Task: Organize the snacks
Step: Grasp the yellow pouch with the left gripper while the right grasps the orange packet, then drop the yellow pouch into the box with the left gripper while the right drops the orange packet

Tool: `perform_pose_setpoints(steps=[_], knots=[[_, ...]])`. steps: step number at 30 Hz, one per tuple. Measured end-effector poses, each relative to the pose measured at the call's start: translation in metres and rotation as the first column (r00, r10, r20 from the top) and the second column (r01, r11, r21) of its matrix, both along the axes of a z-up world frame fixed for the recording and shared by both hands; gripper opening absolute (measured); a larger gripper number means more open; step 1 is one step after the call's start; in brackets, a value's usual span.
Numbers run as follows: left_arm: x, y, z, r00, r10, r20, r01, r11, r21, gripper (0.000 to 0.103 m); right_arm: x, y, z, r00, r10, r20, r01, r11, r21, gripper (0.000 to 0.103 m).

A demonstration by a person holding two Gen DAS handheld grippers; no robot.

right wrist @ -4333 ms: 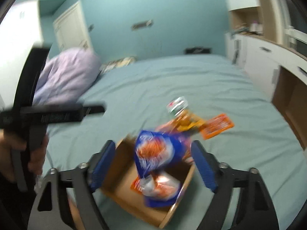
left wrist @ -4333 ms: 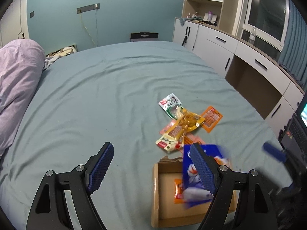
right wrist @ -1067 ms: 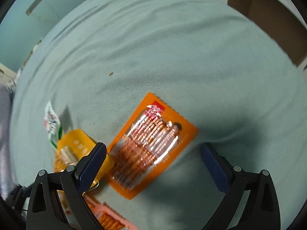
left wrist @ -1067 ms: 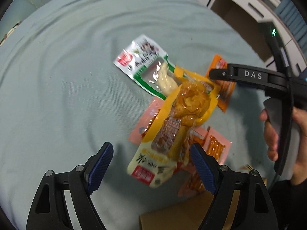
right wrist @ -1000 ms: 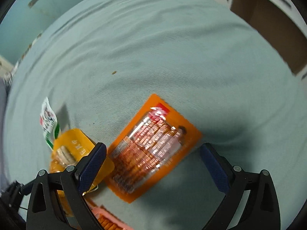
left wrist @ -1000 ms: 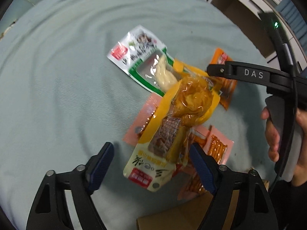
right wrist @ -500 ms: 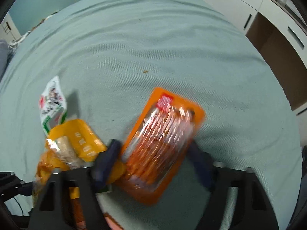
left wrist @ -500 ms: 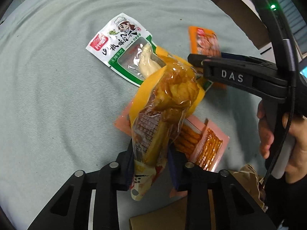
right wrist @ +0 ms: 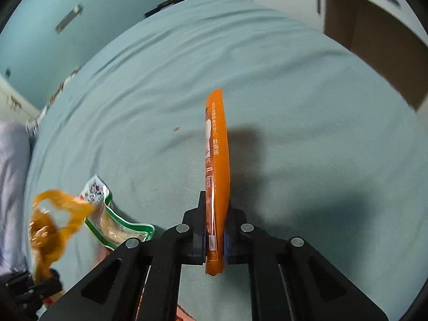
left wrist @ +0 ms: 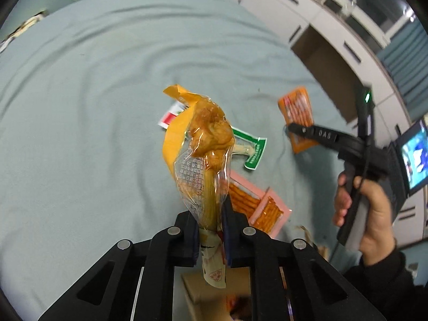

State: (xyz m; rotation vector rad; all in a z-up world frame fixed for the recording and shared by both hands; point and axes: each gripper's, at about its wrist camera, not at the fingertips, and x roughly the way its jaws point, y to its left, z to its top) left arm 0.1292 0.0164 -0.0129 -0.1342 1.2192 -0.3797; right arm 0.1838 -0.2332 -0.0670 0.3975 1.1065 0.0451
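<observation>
My left gripper (left wrist: 211, 214) has a yellow meat snack pack (left wrist: 206, 139) between its closing jaws; the pads press on its lower end and it stands upright above the bed. My right gripper (right wrist: 215, 222) is shut on an orange sausage pack (right wrist: 216, 147), held edge-on and lifted off the sheet. In the left wrist view that orange pack (left wrist: 297, 107) hangs at the right gripper's tip. A green-and-white pack (left wrist: 251, 147) and a pink pack of sticks (left wrist: 256, 203) lie on the bed. A cardboard box (left wrist: 198, 286) shows under my left gripper, mostly hidden.
The teal bed sheet (left wrist: 80, 107) stretches wide to the left and far side. A hand (left wrist: 374, 208) holds the right gripper's handle. White cabinets (left wrist: 321, 13) and a lit screen (left wrist: 414, 155) stand at the right; a purple duvet (right wrist: 10, 187) lies at the left.
Both grippers went from wide open over the packs to closed. The left one lifted the yellow pack upright; the right one raised the orange pack off the sheet and turned it edge-on.
</observation>
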Motion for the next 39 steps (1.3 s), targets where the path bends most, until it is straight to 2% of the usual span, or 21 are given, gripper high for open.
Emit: perform_pose_setpoints(steps=[4,9,11,13,16,17,18,19,20,23,26,31,36,37,39], knots=[[-0.039,0.009,0.030,0.998,0.015,0.064,-0.012,0.999,-0.042,0.012,-0.034,-0.018,0.022,0.995,-0.042,0.091,0.032,0.993,0.115,0.006],[-0.109,0.033,0.073,0.976,0.071,0.208,-0.042,0.989,-0.141,0.012,-0.087,-0.014,0.069,0.969,0.006,0.248,-0.029,0.996,0.087,0.006],[-0.136,0.031,0.078,0.967,0.066,0.247,-0.025,0.986,-0.167,0.013,-0.112,-0.009,0.080,0.953,0.035,0.300,-0.066,0.993,0.095,0.006],[-0.149,0.026,0.073,0.966,0.036,0.258,0.003,0.989,-0.148,0.013,-0.134,-0.004,0.083,0.943,0.062,0.326,-0.099,0.990,0.097,0.006],[-0.159,0.010,0.057,0.976,-0.005,0.219,0.024,0.996,-0.084,0.016,-0.166,-0.012,0.087,0.930,0.098,0.353,-0.150,0.981,0.122,0.006],[-0.158,0.006,0.050,0.979,-0.002,0.203,0.013,0.999,-0.053,0.019,-0.177,-0.016,0.092,0.925,0.108,0.365,-0.165,0.978,0.128,0.006],[-0.157,0.002,0.046,0.982,0.002,0.191,0.002,1.000,-0.025,0.034,-0.189,-0.019,0.096,0.916,0.118,0.384,-0.184,0.973,0.141,0.006],[-0.155,-0.002,0.039,0.985,0.005,0.171,-0.008,1.000,0.018,0.056,-0.195,-0.021,0.098,0.910,0.126,0.396,-0.199,0.969,0.148,0.006],[-0.154,-0.007,0.034,0.986,0.008,0.167,-0.017,0.999,0.051,0.060,-0.207,-0.021,0.101,0.902,0.141,0.407,-0.220,0.963,0.154,0.006],[-0.155,-0.015,0.040,0.980,0.005,0.200,-0.024,0.995,0.092,0.064,-0.232,-0.028,0.099,0.891,0.197,0.409,-0.282,0.947,0.157,0.006],[-0.159,0.000,0.055,0.962,0.059,0.266,-0.079,0.995,0.064,0.075,-0.247,-0.035,0.094,0.872,0.260,0.415,-0.352,0.921,0.164,0.006],[-0.155,0.020,0.068,0.920,0.170,0.353,-0.212,0.973,0.086,0.075,-0.233,-0.022,0.095,0.824,0.373,0.426,-0.465,0.875,0.133,0.006],[-0.150,0.038,0.068,0.906,0.231,0.354,-0.276,0.957,0.083,0.075,-0.219,0.003,0.090,0.754,0.545,0.366,-0.596,0.802,0.034,0.007],[-0.149,0.039,0.068,0.905,0.238,0.353,-0.282,0.956,0.079,0.075,-0.216,0.008,0.086,0.747,0.575,0.334,-0.616,0.788,0.020,0.010],[-0.151,0.040,0.069,0.906,0.237,0.351,-0.281,0.956,0.080,0.075,-0.207,0.011,0.083,0.765,0.587,0.266,-0.600,0.799,-0.038,0.012]])
